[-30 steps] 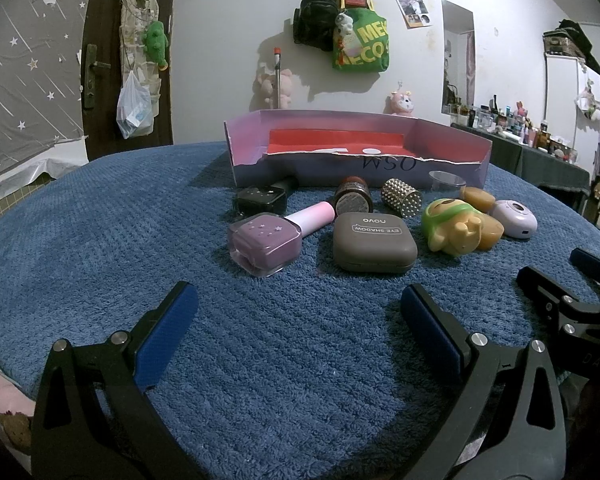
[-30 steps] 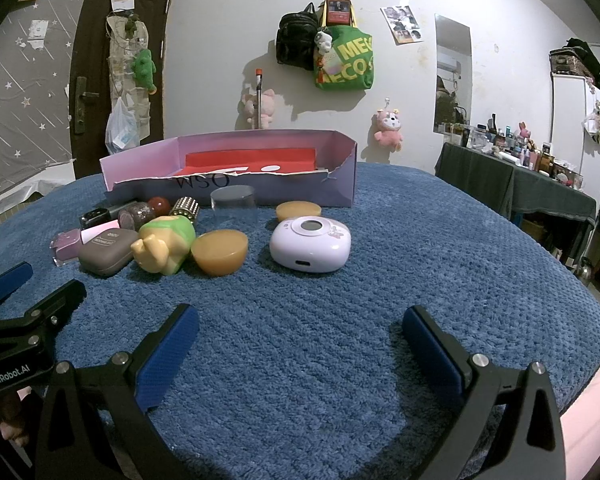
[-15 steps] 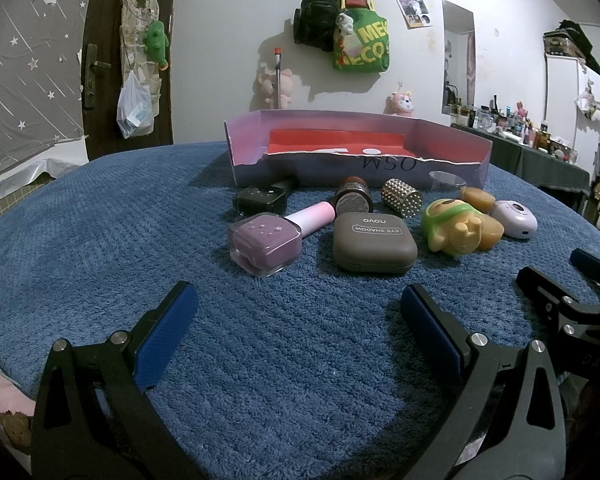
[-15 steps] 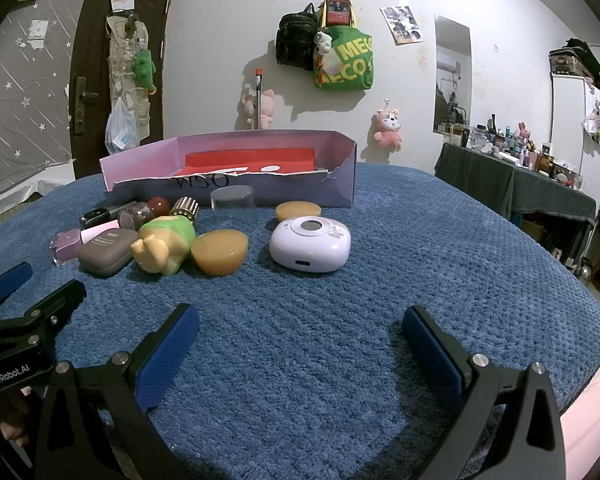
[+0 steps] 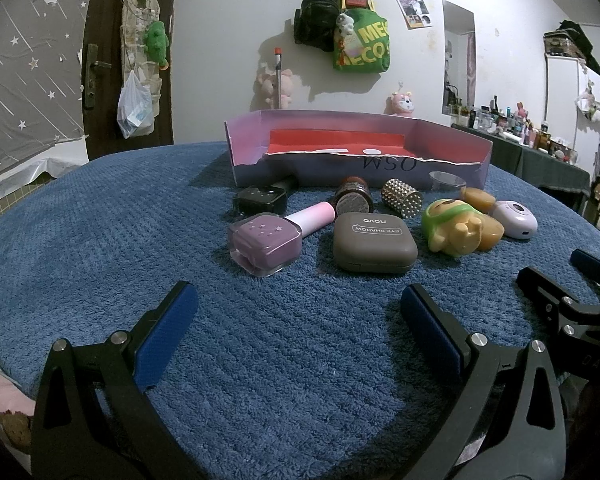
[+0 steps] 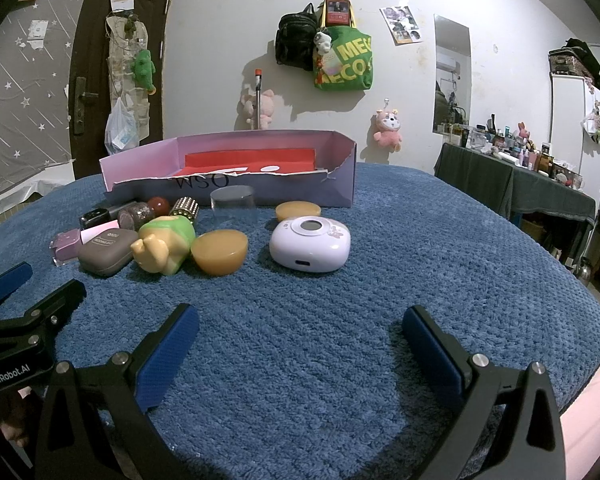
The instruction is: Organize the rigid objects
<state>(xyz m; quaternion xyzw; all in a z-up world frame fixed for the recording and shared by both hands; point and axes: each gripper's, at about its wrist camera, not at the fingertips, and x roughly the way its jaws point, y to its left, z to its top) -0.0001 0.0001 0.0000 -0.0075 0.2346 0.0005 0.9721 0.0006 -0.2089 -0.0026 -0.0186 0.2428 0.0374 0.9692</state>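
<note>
A: Biggest first? Worktop (image 6: 380,280), round, covered in blue nubbly plush.
B: Then one box (image 5: 452,144), lilac card, long and shallow, red floor, torn front wall, at the far side.
A: In front of it, a loose row. One white pebble-shaped gadget (image 6: 310,246), smooth plastic. One grey rounded-square compact (image 5: 374,242), matte. One green-and-yellow toy figure (image 5: 454,226) on its side.
B: Nail polish bottles: one mauve glass with pink cap (image 5: 266,242), lying flat just left of the compact; one black (image 5: 262,200) behind it.
A: Two amber pieces: a dome (image 6: 219,251) beside the toy, a flat disc (image 6: 298,211) near the box. One clear cup (image 6: 233,202). One studded gold cylinder (image 5: 403,197). One glittery brown jar (image 5: 352,198). One red ball (image 6: 158,204).
B: Jaws?
A: Left gripper (image 5: 298,322) spread wide, blue ribbed pads, holding nothing, above bare plush near the mauve bottle. Right gripper (image 6: 300,338) same, wide apart, nothing held, short of the gadget.
</note>
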